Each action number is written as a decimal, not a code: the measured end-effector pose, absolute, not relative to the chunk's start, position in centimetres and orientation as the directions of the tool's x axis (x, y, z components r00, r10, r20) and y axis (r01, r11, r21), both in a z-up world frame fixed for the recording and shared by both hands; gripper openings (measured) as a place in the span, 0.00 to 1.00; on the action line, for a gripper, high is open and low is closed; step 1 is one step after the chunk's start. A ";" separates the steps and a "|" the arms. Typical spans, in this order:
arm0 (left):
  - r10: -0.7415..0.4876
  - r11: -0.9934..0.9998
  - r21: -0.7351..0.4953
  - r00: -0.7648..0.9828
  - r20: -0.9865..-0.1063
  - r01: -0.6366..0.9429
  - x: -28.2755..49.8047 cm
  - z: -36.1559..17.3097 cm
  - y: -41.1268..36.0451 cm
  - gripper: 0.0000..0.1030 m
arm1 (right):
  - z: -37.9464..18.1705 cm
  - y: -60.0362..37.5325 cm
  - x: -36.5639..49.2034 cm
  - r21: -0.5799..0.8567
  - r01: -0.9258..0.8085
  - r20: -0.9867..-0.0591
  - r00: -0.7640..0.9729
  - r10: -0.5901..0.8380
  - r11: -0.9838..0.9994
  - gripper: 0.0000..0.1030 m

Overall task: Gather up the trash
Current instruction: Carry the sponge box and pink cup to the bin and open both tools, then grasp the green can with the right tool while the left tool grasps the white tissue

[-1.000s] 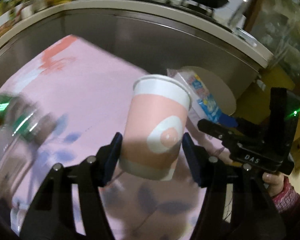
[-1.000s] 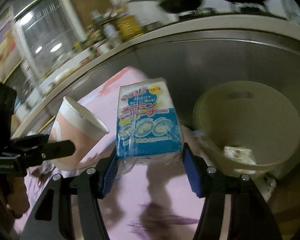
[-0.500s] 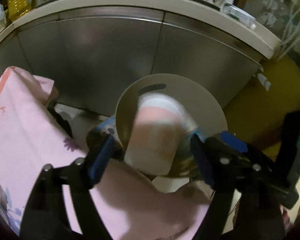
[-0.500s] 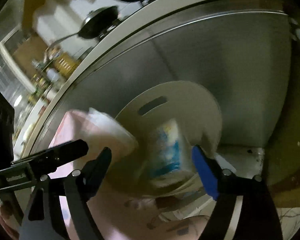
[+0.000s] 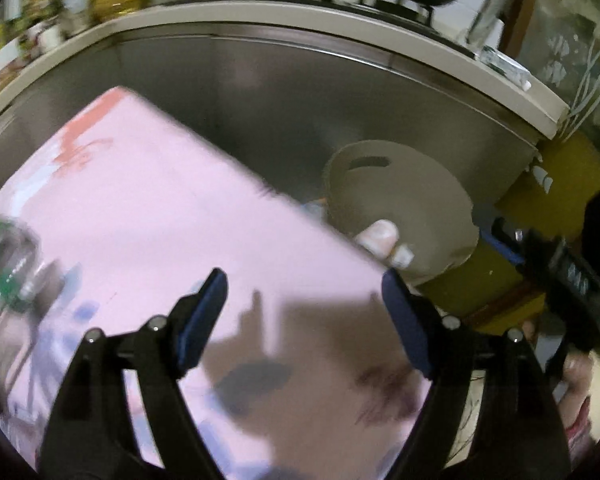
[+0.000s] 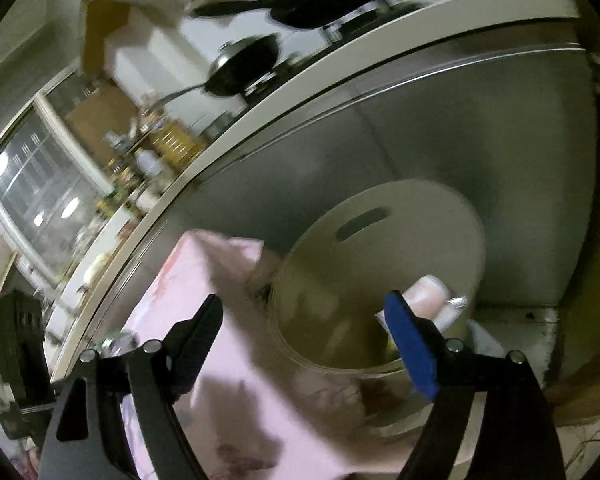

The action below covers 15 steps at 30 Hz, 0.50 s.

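My left hand-held gripper (image 5: 302, 314) and right hand-held gripper (image 6: 308, 336) both gape wide, holding nothing, above the pink surface (image 5: 148, 208). The cup (image 6: 428, 300) lies in the bin (image 6: 380, 248) just beyond them.

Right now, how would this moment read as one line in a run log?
task: collect trash | left gripper: open, empty | right gripper: open, empty | cup: in bin | bottle: on table
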<state>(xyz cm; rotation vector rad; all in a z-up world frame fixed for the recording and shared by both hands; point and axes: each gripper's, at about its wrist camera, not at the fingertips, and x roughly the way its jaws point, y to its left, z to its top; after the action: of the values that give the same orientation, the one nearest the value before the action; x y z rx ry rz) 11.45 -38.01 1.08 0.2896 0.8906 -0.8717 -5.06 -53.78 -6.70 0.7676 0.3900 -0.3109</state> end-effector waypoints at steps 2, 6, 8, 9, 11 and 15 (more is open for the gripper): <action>-0.532 0.667 -0.132 0.345 -0.774 0.733 11.3 1.0 -34.3 0.74 | -6.3 -52.0 -3.8 0.601 0.370 -0.453 0.888 -0.080 0.709 0.73; -0.508 0.731 -0.149 0.385 -0.771 0.666 11.3 0.7 -26.9 0.74 | -5.6 -48.3 -1.6 0.595 0.293 -0.461 0.887 0.020 0.748 0.65; -0.493 0.761 -0.153 0.409 -0.768 0.630 11.3 0.6 -23.5 0.74 | -5.5 -46.4 -0.6 0.587 0.257 -0.472 0.879 0.067 0.768 0.63; -0.479 0.786 -0.156 0.429 -0.766 0.598 11.3 0.6 -20.8 0.74 | -5.5 -45.1 0.0 0.581 0.236 -0.481 0.871 0.095 0.779 0.63; -0.462 0.817 -0.166 0.454 -0.762 0.553 11.1 0.6 -17.4 0.74 | -5.5 -42.7 1.3 0.575 0.202 -0.497 0.856 0.142 0.793 0.63; -0.407 0.890 -0.191 0.532 -0.742 0.414 12.2 1.7 -9.3 0.74 | -5.7 -38.0 3.7 0.572 0.125 -0.529 0.811 0.248 0.811 0.63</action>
<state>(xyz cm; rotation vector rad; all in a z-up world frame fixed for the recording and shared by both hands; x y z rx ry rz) 12.23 -9.26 1.68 0.0082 0.8825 -0.4897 3.69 -37.97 -5.67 0.6327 0.6315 0.0705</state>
